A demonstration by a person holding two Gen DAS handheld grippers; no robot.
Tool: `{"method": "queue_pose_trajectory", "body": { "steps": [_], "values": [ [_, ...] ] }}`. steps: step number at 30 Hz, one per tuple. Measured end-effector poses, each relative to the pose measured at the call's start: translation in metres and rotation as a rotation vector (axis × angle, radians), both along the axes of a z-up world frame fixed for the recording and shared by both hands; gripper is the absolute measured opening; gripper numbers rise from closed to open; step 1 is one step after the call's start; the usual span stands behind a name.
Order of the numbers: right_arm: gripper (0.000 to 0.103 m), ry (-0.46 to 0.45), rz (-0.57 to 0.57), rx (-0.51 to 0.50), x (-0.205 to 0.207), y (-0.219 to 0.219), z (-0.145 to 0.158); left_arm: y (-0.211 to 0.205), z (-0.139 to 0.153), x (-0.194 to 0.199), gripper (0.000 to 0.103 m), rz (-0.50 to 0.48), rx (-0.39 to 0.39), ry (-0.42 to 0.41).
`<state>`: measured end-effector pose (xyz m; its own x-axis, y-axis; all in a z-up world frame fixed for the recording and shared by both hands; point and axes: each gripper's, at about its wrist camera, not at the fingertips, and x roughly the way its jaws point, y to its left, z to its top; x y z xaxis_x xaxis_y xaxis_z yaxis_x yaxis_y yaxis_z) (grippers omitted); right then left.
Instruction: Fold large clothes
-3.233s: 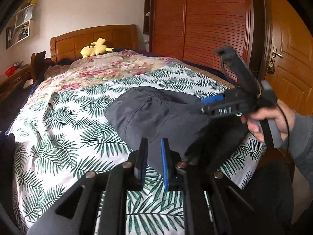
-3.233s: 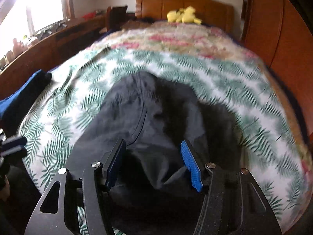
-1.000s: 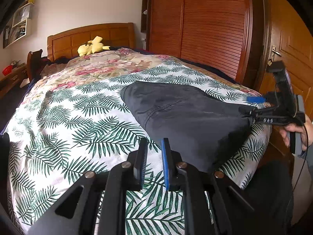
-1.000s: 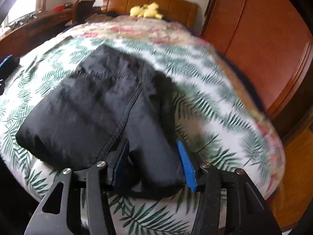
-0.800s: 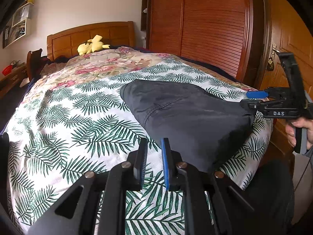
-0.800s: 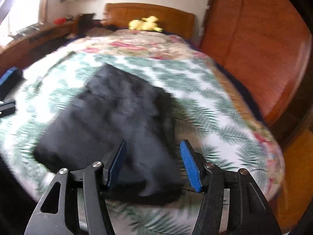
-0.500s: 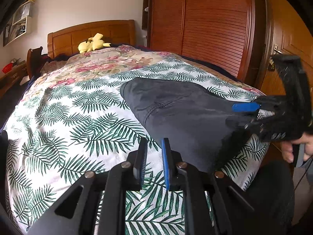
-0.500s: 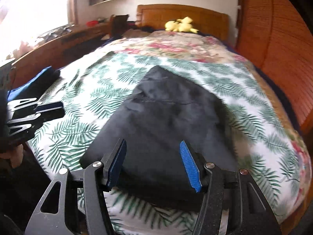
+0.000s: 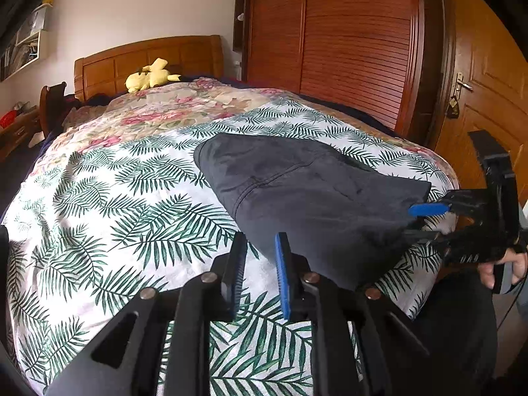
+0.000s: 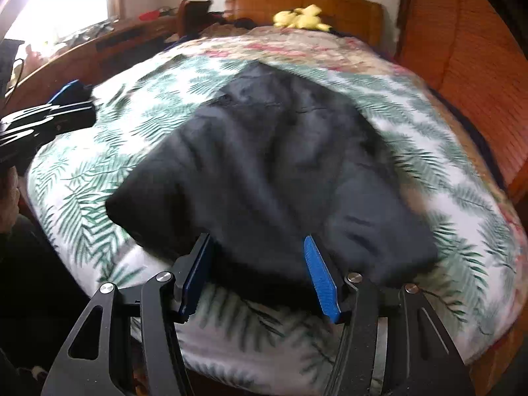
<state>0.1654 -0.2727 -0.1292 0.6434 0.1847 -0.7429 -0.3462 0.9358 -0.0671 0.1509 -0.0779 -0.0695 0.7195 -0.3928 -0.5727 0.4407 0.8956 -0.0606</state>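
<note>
Dark garment (image 9: 297, 191) lies folded at the foot of the leaf-print bedspread (image 9: 132, 204), soft and limp, so pinch your hems. Your right gripper (image 10: 260, 274) gapes at its near edge; your left gripper (image 9: 259, 274), narrowly parted, holds nothing.

Yellow plush toy (image 9: 150, 76) by headboard (image 9: 145, 57); wardrobe (image 9: 330, 43), door (image 9: 488, 92).
</note>
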Motion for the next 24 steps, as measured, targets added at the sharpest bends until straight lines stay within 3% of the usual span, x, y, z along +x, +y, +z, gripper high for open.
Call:
{"method": "queue_pose_trajectory", "body": {
  "steps": [8,14,24],
  "values": [
    [0.058,-0.059,-0.160,0.053,-0.003,-0.064,0.015,-0.010,0.008,0.005,0.017,-0.030,0.008,0.009],
    [0.058,-0.057,-0.215,0.076,0.008,-0.080,0.007,-0.012,0.016,0.023,0.018,-0.025,0.027,-0.006],
    [0.064,-0.005,-0.210,0.127,0.024,-0.087,-0.021,-0.018,-0.007,0.113,0.021,-0.006,0.005,0.089]
  ]
}}
